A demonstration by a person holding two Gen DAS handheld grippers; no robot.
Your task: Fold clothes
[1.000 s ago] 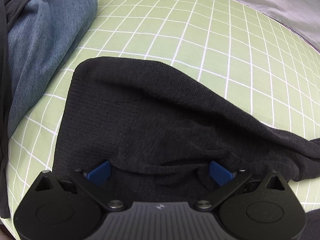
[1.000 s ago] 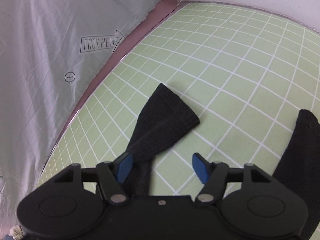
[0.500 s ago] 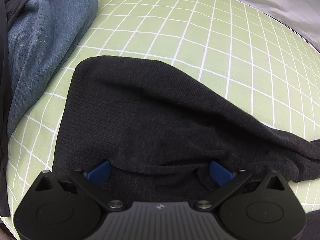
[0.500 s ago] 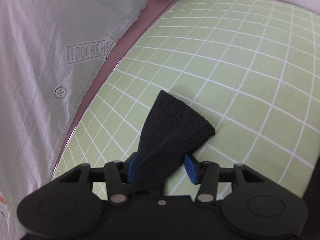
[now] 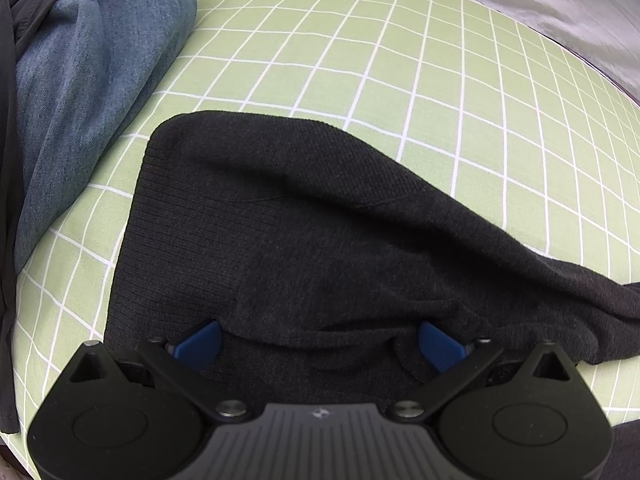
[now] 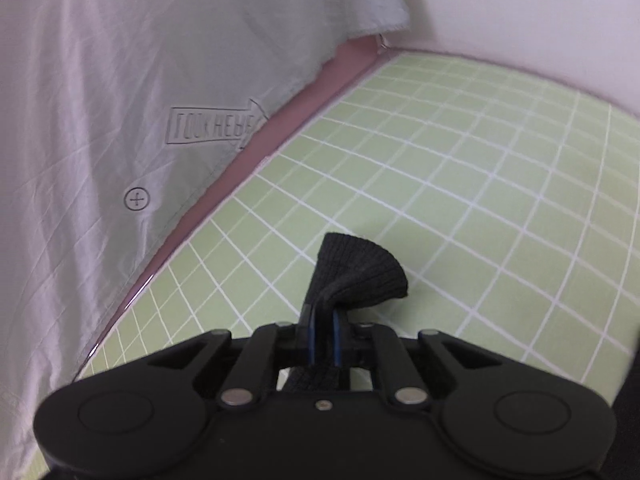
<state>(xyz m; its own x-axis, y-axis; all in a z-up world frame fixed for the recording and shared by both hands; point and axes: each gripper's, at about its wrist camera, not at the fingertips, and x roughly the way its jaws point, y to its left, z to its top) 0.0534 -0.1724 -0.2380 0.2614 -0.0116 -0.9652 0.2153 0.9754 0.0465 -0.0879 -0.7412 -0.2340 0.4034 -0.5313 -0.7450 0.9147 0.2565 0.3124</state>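
Note:
A black knit sweater (image 5: pixel 320 220) lies spread on the green checked sheet (image 5: pixel 400 60), its ribbed hem toward the left. My left gripper (image 5: pixel 320 340) hovers over its near edge, open, blue pads (image 5: pixel 198 344) wide apart with a fold of knit bulging between them. In the right wrist view the sweater's sleeve cuff (image 6: pixel 360 268) sticks up from between the jaws of my right gripper (image 6: pixel 324 320). Those jaws are closing, the blue pads pinching the bunched sleeve just above the sheet (image 6: pixel 480 200).
A pile of blue knit clothing (image 5: pixel 88 80) with a dark garment (image 5: pixel 8 160) lies at the left of the sweater. A white cloth (image 6: pixel 120 100) printed "LOOK HERE" hangs along a pink edge (image 6: pixel 280 128) left of the sleeve. A pale wall (image 6: pixel 520 12) stands behind.
My right gripper moved onto the sleeve and went from wide open to pinched on its cuff, lifting it slightly. The left gripper and the sweater body stayed still.

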